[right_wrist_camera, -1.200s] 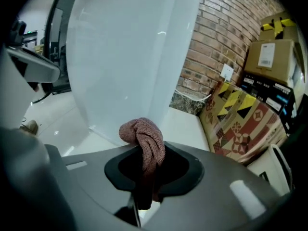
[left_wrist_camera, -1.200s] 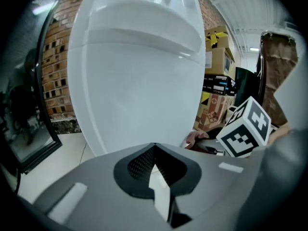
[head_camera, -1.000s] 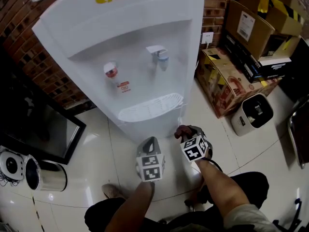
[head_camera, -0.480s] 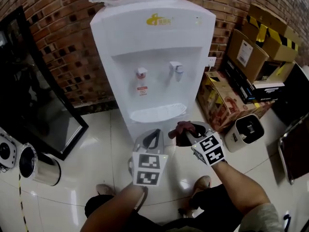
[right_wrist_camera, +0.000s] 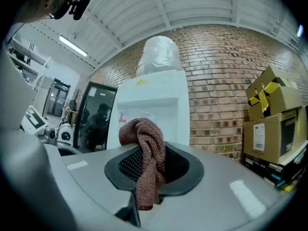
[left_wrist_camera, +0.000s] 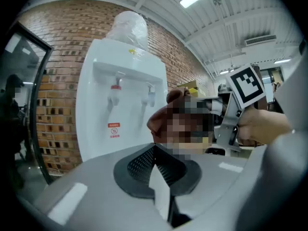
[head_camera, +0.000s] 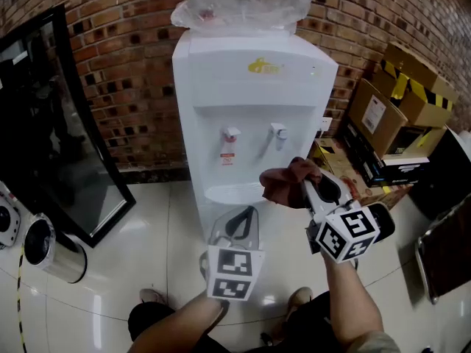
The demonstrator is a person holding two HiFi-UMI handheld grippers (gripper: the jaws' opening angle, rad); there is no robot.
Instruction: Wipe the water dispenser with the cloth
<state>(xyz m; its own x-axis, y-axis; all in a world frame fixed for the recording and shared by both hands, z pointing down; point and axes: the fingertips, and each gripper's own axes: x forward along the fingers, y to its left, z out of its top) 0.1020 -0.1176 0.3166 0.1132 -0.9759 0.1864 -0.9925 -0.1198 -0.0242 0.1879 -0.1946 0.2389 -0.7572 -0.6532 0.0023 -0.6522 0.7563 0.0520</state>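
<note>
**A:** Two questions: where's the cloth (head_camera: 282, 184), and how're the jaws?

**B:** Right gripper (head_camera: 307, 190) pinches it, up by the dispenser (head_camera: 250, 87) taps but apart from them. Left gripper (head_camera: 237, 223) sits lower, jaws pressed together, empty.

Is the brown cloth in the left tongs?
No, the right tongs pinch the brown cloth, and the left tongs hold nothing.

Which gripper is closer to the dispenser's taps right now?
Right. The right gripper, shut on the cloth, is just below and right of the taps; the left gripper is lower, below the drip tray.
</note>
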